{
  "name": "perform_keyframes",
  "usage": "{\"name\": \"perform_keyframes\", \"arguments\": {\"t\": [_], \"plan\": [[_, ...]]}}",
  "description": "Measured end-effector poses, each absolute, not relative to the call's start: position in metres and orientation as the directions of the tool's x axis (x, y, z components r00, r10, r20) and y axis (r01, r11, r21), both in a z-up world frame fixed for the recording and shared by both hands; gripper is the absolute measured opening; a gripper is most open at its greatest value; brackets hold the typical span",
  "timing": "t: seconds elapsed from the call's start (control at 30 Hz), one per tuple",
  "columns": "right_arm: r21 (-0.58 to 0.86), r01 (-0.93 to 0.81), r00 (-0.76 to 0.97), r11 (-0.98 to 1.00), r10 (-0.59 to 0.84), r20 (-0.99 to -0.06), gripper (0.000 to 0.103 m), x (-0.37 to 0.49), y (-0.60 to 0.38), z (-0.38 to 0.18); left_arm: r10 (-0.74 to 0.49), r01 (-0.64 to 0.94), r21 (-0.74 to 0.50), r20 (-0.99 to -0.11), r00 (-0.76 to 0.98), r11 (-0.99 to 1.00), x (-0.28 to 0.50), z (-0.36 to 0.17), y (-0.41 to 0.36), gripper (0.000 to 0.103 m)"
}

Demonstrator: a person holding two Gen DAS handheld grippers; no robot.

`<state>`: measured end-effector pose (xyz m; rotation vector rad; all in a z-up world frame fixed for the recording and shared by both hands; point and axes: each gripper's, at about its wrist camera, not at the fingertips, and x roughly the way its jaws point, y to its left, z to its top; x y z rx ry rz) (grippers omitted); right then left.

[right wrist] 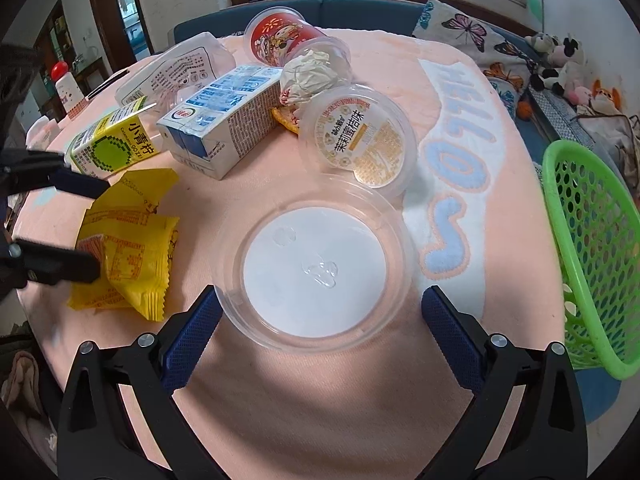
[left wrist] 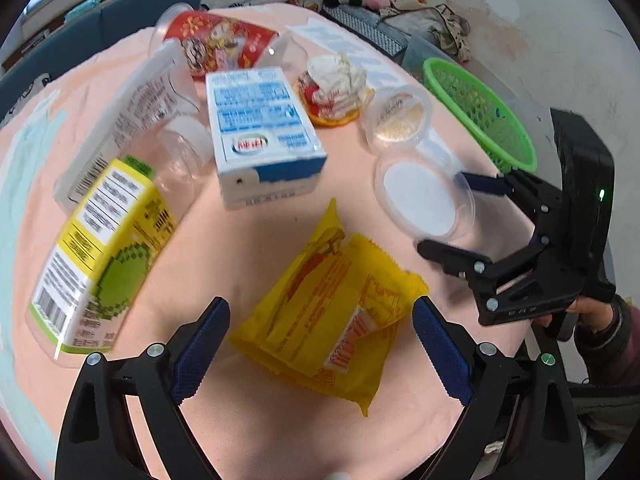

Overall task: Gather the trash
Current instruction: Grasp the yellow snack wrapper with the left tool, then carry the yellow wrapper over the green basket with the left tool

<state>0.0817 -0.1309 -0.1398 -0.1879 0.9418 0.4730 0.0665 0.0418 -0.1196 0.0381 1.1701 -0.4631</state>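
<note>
Cartons (left wrist: 264, 132) crowd bench behind. I see yellow wrapper (left wrist: 336, 320) between left tool (left wrist: 320, 348), apart; clear lid (right wrist: 320, 268) between right tool (right wrist: 320, 320), apart.

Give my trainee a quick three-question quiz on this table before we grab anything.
1. True or false: the left gripper has its jaws open around the yellow wrapper.
2. What sits between the right gripper's jaws: A) milk carton, B) clear lid, C) crumpled paper?
3. What colour is the basket at the table edge?

Key: 1 true; 2 B; 3 green.
</note>
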Motion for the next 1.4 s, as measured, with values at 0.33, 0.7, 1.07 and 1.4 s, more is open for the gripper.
{"name": "perform_keyframes", "arguments": {"t": [0.33, 0.7, 1.07, 1.4], "plan": [[0.057, -0.454, 0.512, 0.889, 0.313, -0.800, 0.092, 0.083, -0.134, -0.138, -0.308, 0.397, -0.174, -0.902, 0.304, 0.901, 0.061, -0.134, 0.035, 0.074], [0.089, -0.440, 0.520, 0.894, 0.334, -0.786, 0.087, 0.077, -0.143, -0.134, -0.295, 0.430, -0.133, -0.895, 0.335, 0.893, 0.056, -0.130, 0.026, 0.051], [0.112, -0.411, 0.543, 0.905, 0.342, -0.767, 0.087, 0.071, -0.162, -0.124, -0.308, 0.450, -0.130, -0.886, 0.348, 0.883, 0.055, -0.121, 0.018, 0.039], [0.110, -0.378, 0.574, 0.919, 0.326, -0.751, 0.086, 0.067, -0.186, -0.110, -0.349, 0.472, -0.148, -0.860, 0.374, 0.869, 0.049, -0.099, 0.012, 0.038]]}}
